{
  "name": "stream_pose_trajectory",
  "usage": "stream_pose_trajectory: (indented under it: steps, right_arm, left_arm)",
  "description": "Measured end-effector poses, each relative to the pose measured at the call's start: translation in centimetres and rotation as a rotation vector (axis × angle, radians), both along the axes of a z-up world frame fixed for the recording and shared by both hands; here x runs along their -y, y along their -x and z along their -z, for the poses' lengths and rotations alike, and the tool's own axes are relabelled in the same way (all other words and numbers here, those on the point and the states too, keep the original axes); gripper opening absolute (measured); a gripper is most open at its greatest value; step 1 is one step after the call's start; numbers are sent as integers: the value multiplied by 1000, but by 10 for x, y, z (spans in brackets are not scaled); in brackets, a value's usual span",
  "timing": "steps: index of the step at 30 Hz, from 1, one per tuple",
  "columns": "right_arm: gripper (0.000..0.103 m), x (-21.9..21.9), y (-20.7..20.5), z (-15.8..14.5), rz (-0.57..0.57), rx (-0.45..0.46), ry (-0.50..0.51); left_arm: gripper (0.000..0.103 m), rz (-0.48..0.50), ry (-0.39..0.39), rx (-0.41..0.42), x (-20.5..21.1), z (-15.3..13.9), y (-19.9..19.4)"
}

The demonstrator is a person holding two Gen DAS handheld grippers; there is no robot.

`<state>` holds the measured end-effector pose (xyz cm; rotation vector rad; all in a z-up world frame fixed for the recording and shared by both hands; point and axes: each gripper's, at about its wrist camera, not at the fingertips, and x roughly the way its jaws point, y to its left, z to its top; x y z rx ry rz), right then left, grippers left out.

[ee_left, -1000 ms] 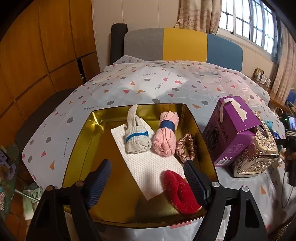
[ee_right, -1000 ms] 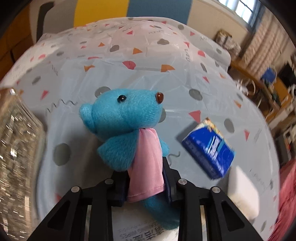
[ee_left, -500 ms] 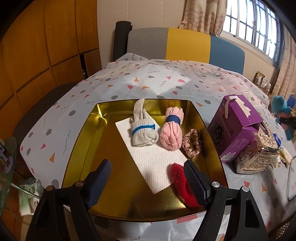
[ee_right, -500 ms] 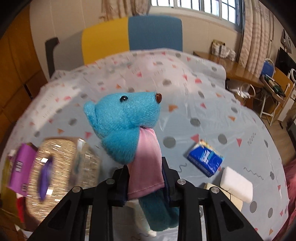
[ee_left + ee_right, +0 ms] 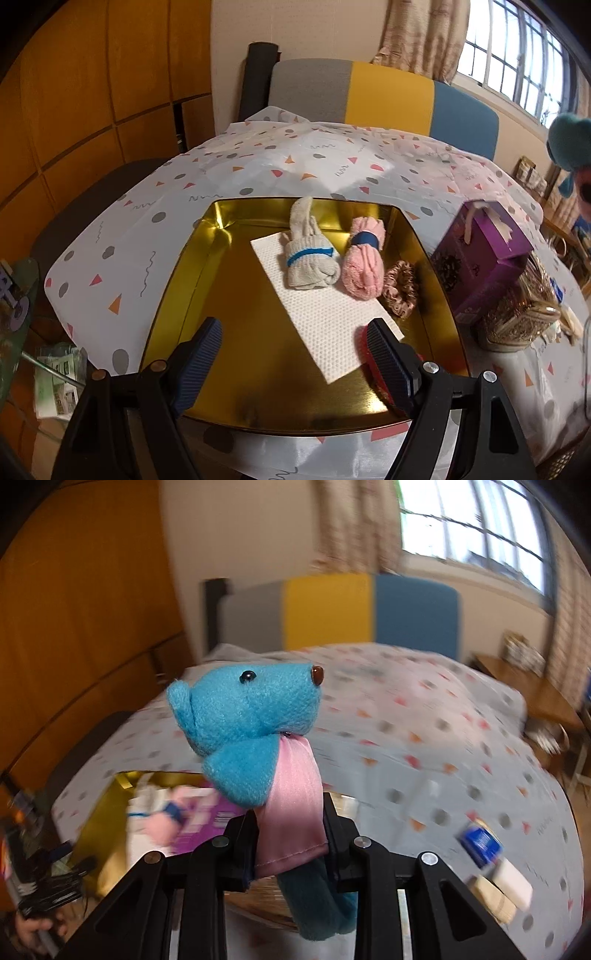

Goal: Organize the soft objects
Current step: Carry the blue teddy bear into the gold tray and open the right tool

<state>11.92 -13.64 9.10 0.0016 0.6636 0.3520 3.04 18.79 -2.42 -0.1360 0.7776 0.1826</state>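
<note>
My right gripper is shut on a blue plush toy with a pink scarf, held high above the table; it also shows in the left wrist view at the right edge. A gold tray holds a white paper towel, a grey rolled sock, a pink rolled sock, a pink scrunchie and a red fuzzy sock partly hidden behind a finger. My left gripper is open and empty above the tray's near end.
A purple box and a glittery gold box stand right of the tray. A blue tissue pack and white blocks lie at the table's right side. A chair stands beyond the patterned tablecloth.
My right gripper has lifted the blue plush toy off the table and swung left toward the tray. My left gripper has stayed open over the tray, drawing back slightly.
</note>
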Motion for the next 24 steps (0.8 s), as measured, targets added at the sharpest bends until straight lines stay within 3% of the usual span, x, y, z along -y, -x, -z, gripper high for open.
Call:
stream_pose_trajectory:
  steps: [6, 16, 21, 24]
  right_arm:
    - [28, -83, 22, 6, -226, -18, 1]
    - [29, -219, 20, 99, -468, -299, 4]
    - [33, -262, 16, 149, -532, -448, 9]
    - [39, -273, 19, 169, -558, -490, 8]
  left_arm:
    - [81, -91, -8, 40, -34, -10, 8]
    - [81, -232, 9, 48, -89, -8, 24]
    - [81, -249, 18, 41, -97, -3, 26]
    - [81, -245, 15, 39, -96, -2, 27]
